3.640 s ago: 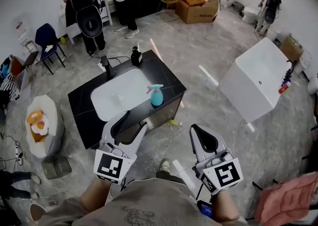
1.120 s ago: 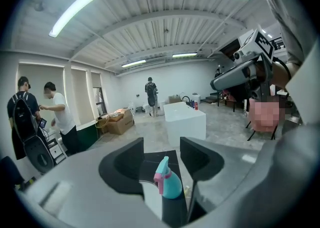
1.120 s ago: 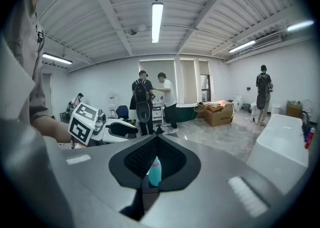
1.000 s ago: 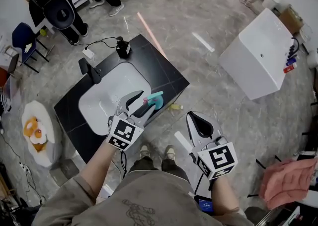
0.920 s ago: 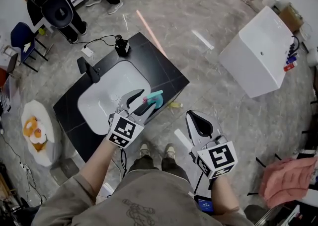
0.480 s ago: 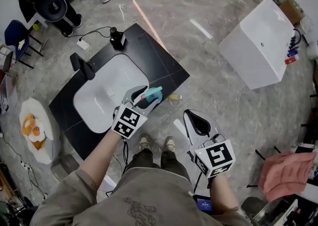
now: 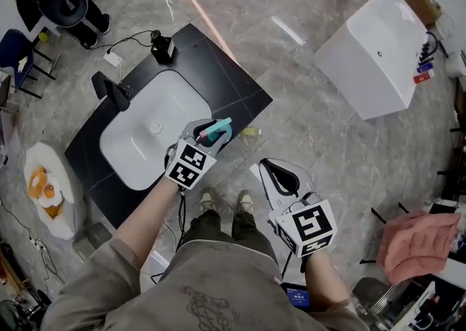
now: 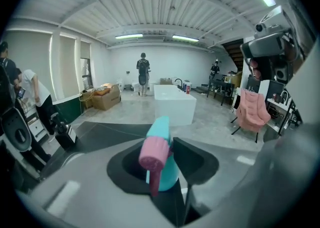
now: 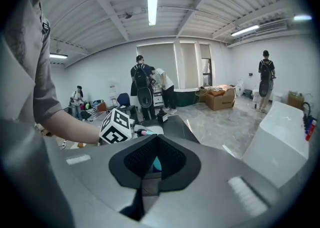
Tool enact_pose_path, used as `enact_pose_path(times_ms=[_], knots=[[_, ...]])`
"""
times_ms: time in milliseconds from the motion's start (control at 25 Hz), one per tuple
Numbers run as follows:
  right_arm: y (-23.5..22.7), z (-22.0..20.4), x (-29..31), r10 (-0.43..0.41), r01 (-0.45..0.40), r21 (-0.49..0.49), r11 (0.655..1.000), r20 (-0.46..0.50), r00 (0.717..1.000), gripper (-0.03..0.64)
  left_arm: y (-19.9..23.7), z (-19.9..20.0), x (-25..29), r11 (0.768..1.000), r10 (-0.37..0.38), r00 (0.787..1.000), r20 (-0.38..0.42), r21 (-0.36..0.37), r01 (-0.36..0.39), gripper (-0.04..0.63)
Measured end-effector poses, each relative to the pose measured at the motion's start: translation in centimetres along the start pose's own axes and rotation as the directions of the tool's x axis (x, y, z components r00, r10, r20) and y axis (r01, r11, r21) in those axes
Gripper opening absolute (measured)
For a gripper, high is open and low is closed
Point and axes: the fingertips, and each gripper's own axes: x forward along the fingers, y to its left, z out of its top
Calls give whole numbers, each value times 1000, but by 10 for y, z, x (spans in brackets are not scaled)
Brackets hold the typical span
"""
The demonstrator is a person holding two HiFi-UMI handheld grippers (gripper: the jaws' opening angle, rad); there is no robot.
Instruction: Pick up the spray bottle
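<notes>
- The left tongs (image 7: 207, 134) are clenched on the spray bottle (image 7: 219, 129), which stands upright between the jaws in the left gripper view, teal body below and pink nozzle pointing back toward the camera.
- From the head view, the bottle is at the near right edge of the black tabletop (image 7: 227, 84), just beside the white sink basin (image 7: 143, 137); whether its base touches the surface cannot be told.
- The right tongs (image 7: 270, 166) are held over the grey floor (image 7: 320, 140), well apart from the tabletop, jaws pressed together with nothing between them.
- A black faucet (image 7: 109, 92) stands at the basin's far left, and a small black dispenser (image 7: 161, 47) at the tabletop's far corner.
- A white bathtub (image 7: 378, 35) stands across the floor to the right.
</notes>
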Motion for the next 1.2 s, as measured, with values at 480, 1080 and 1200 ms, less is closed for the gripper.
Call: enact_pose_path(times_ms=[480,1080,1200], knots=[[-3,5,-18,-18,19,-28,999,32,999,29,-6,17,-25,999,30,999,26,17,-31,133],[16,99,-86,-3,47,-148,988,285,959,29,-18,141,-155,988,128,960,249,53,-146,133],[22,122,-104,-1,67,-173,983,355,935,29,-23,162,-182,981,152,946,285,75,-180,133]])
